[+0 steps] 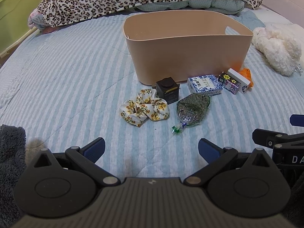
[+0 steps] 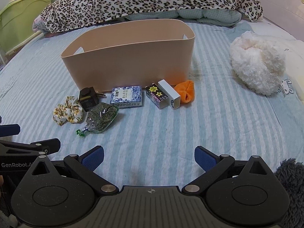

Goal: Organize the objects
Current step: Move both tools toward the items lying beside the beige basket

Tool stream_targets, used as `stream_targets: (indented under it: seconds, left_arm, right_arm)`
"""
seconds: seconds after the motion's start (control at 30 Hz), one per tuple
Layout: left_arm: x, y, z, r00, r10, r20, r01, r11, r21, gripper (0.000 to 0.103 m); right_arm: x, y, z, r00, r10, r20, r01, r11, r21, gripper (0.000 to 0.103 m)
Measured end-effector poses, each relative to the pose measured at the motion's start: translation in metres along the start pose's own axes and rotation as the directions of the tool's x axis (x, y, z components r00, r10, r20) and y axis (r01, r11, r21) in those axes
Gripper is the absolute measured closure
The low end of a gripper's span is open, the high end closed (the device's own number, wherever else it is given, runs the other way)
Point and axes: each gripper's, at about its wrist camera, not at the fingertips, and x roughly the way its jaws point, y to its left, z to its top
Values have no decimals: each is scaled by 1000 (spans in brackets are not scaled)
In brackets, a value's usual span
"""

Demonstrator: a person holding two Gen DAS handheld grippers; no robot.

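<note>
A beige plastic bin [image 1: 182, 57] [image 2: 129, 60] stands on the striped bed. In front of it lie a floral scrunchie [image 1: 144, 110] [image 2: 67, 112], a small black box [image 1: 167, 92] [image 2: 88, 98], a clear bag of dried green herbs [image 1: 192, 110] [image 2: 100, 118], a blue-and-white box [image 1: 204, 84] [image 2: 126, 96], a dark sticker-covered box [image 1: 228, 83] [image 2: 156, 96], a white box [image 1: 239, 80] [image 2: 171, 94] and an orange cloth [image 1: 247, 76] [image 2: 185, 91]. My left gripper [image 1: 151, 150] and right gripper [image 2: 149, 158] are both open and empty, well short of the objects.
A leopard-print blanket [image 2: 148, 1] is heaped at the back. A fluffy white plush [image 2: 256, 62] [image 1: 275, 49] lies to the right. A green bed frame [image 2: 20, 17] stands at the far left. Dark fleece sleeves [image 1: 9, 161] frame the lower corners.
</note>
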Motion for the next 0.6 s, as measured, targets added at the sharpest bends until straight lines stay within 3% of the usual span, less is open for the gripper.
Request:
stream_targets:
  seconds: [0.6]
  left_arm:
    - [0,11,0,1000,-4,1,4,1000,9,0]
  right_arm:
    - [6,8,2,1000,-3,4,3,1000,-7,0]
